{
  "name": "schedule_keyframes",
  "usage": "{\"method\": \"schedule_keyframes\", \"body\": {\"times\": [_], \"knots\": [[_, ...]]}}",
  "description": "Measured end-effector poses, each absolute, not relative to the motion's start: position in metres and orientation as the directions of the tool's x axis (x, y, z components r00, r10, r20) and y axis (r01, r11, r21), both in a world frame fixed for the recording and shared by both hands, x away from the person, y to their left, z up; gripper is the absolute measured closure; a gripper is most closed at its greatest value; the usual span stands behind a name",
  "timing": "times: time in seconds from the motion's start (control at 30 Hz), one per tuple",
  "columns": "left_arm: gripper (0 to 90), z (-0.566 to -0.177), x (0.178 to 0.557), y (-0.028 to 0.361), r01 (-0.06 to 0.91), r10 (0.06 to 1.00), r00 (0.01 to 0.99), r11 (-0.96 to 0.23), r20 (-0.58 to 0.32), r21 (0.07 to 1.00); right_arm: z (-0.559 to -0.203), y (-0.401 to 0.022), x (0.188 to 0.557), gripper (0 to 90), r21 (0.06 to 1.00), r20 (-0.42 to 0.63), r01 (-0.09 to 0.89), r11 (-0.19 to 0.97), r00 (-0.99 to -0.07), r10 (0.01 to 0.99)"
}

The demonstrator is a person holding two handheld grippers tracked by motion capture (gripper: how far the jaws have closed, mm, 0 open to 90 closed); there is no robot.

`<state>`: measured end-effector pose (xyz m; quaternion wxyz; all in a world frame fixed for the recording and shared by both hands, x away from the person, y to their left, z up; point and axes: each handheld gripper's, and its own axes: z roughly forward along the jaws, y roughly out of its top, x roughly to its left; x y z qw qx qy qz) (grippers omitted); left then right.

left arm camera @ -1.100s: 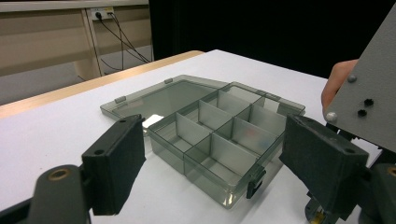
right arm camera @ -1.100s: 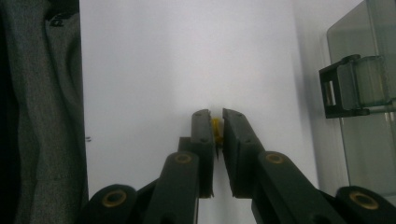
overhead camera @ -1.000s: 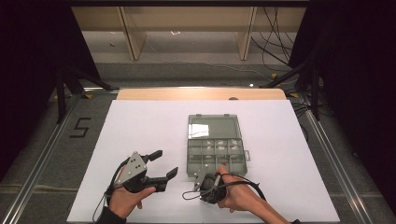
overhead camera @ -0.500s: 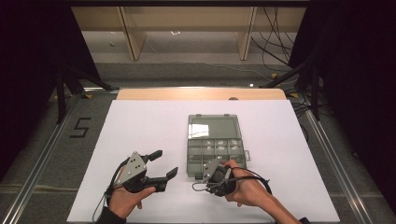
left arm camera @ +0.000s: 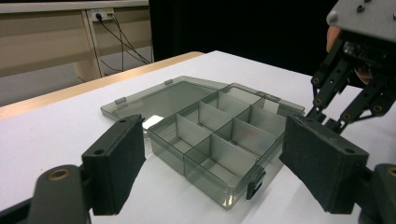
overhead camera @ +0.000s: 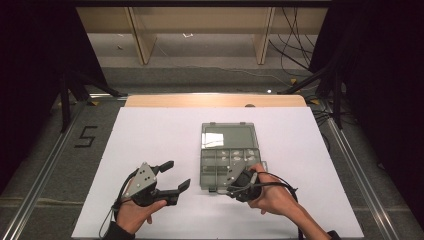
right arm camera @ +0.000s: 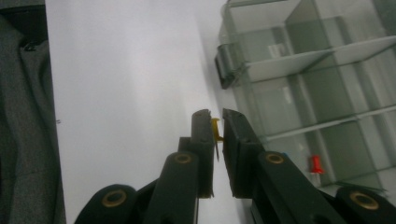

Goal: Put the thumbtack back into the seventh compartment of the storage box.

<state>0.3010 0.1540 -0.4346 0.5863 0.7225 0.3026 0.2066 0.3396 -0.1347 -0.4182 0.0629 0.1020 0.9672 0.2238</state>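
1. Clearly, a yellow push pin [right arm camera: 215,128] is gripped between the nearly closed fingers of the right gripper [right arm camera: 215,122]; its metal point is directed toward the camera in the right gripper view.
2. The pin is held just beside the near edge of a clear plastic compartment box [overhead camera: 229,160], above the white surface [overhead camera: 150,135].
3. The box is seen with its lid opened flat behind it, and its black latch [right arm camera: 224,65] is visible on the front wall.
4. A red push pin [right arm camera: 316,165] is seen inside one compartment of the box in the right gripper view.
5. The left gripper [overhead camera: 175,176] is held near the front left part of the surface, well apart from the box; its fingers [left arm camera: 116,163] are spread wide and nothing is held between them.
6. In the left gripper view, the right gripper [left arm camera: 334,123] is seen just above the box's corner.
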Motion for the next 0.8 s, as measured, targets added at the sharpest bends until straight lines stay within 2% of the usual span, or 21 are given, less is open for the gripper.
{"method": "schedule_keyframes", "body": {"times": [0.43,0.8], "knots": [[21.0,-0.435,0.301,0.154,0.194,0.680,0.731,-0.130,-0.055,0.972,-0.403,-0.151,0.349,83.3,0.499,-0.140,0.183,0.847,-0.948,0.287],[20.9,-0.435,0.301,0.154,0.194,0.680,0.731,-0.129,-0.055,0.972,-0.402,-0.165,0.359,83.2,0.505,-0.161,0.227,0.833,-0.923,0.349]]}}
